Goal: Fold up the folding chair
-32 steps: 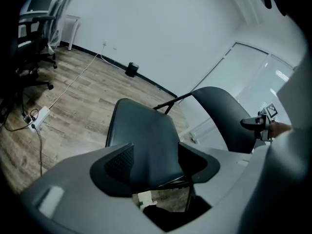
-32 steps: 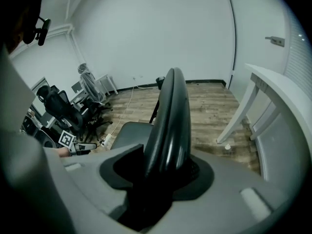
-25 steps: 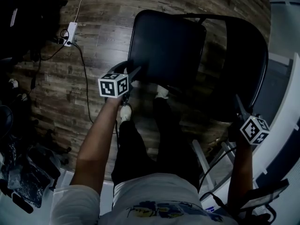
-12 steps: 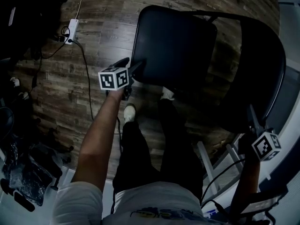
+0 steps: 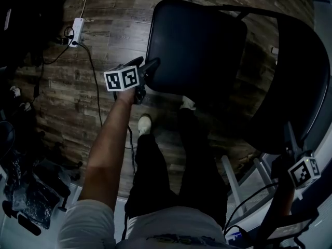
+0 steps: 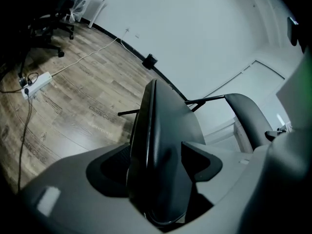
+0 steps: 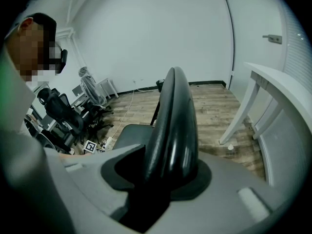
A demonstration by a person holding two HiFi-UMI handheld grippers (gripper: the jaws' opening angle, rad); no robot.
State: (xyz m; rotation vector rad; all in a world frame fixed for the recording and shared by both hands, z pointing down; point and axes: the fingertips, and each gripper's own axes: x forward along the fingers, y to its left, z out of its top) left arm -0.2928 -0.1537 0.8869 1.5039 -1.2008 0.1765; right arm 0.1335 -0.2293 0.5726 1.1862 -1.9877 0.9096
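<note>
The black folding chair stands open on the wood floor, its seat (image 5: 194, 45) in front of me and its backrest (image 5: 290, 77) to the right. My left gripper (image 5: 151, 66) clamps the seat's near left edge (image 6: 161, 126). Its jaws have just been opening a little wider, and the edge still fills the gap between them with both pads against it. My right gripper (image 5: 288, 139) is shut on the backrest's top rim (image 7: 173, 116), which runs up between its jaws.
A white power strip (image 5: 78, 31) with a black cable lies on the floor at the left. My feet (image 5: 144, 123) stand just below the seat. A white table leg (image 7: 243, 111) rises right of the chair. Office chairs (image 7: 68, 116) crowd the far left.
The left gripper has sunk with the seat's edge still between its jaws and rolled slightly. The seat shows broader. In the head view the right gripper sits lower right, still on the backrest.
</note>
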